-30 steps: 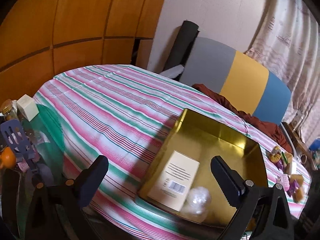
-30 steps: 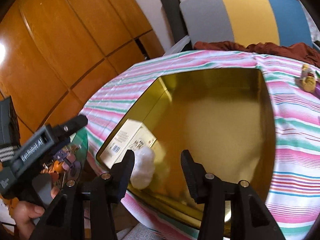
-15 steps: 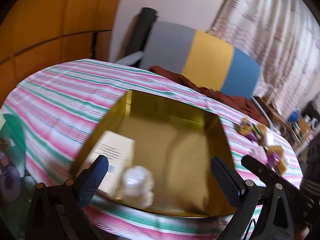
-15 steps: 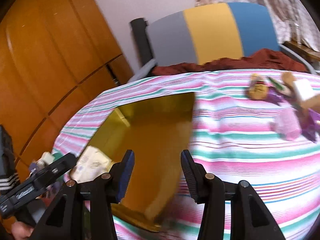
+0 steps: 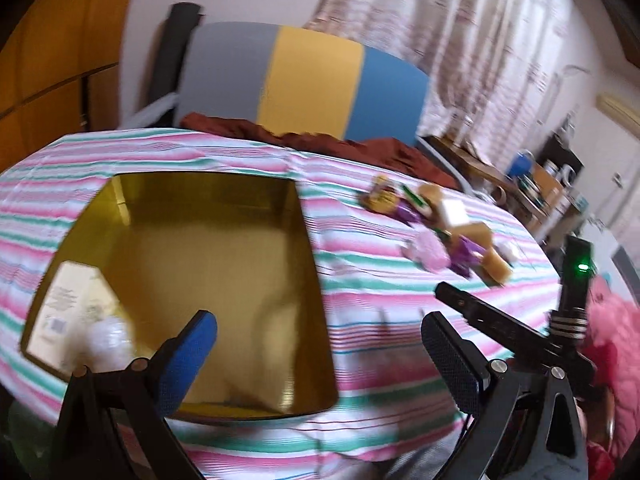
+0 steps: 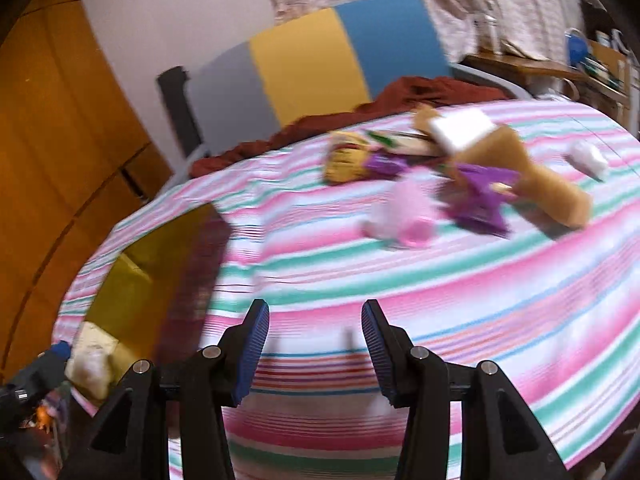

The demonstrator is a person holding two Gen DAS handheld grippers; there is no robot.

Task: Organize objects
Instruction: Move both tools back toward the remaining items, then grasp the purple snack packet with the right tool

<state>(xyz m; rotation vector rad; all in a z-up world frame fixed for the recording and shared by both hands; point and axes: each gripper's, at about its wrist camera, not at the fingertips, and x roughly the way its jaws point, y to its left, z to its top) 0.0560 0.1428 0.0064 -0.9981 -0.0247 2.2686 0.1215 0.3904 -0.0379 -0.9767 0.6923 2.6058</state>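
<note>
A gold tray point(image 5: 308, 240) lies on the striped tablecloth point(image 5: 380, 296). It holds a cream box point(image 5: 68, 300) and a clear wrapped ball point(image 5: 106, 340) at its near left corner. My left gripper point(image 5: 320, 344) is open and empty above the tray's near edge. My right gripper point(image 6: 316, 332) is open and empty above bare cloth, right of the tray point(image 6: 136, 300). A pile of loose things lies beyond it: a pink packet point(image 6: 404, 212), purple wrappers point(image 6: 476, 196), a tan soft toy point(image 6: 544, 184), a yellow toy point(image 6: 346, 158), a white box point(image 6: 460, 128).
A chair with a grey, yellow and blue back point(image 5: 304, 80) stands behind the table with a dark red cloth point(image 5: 304, 140) on its seat. Wooden cabinets point(image 6: 52, 128) are at the left. A cluttered desk point(image 5: 532, 184) stands at the right.
Both grippers have swung to the right. The tray has slid toward the left of both views and the pile of loose things has come into view. Both stay open and empty.
</note>
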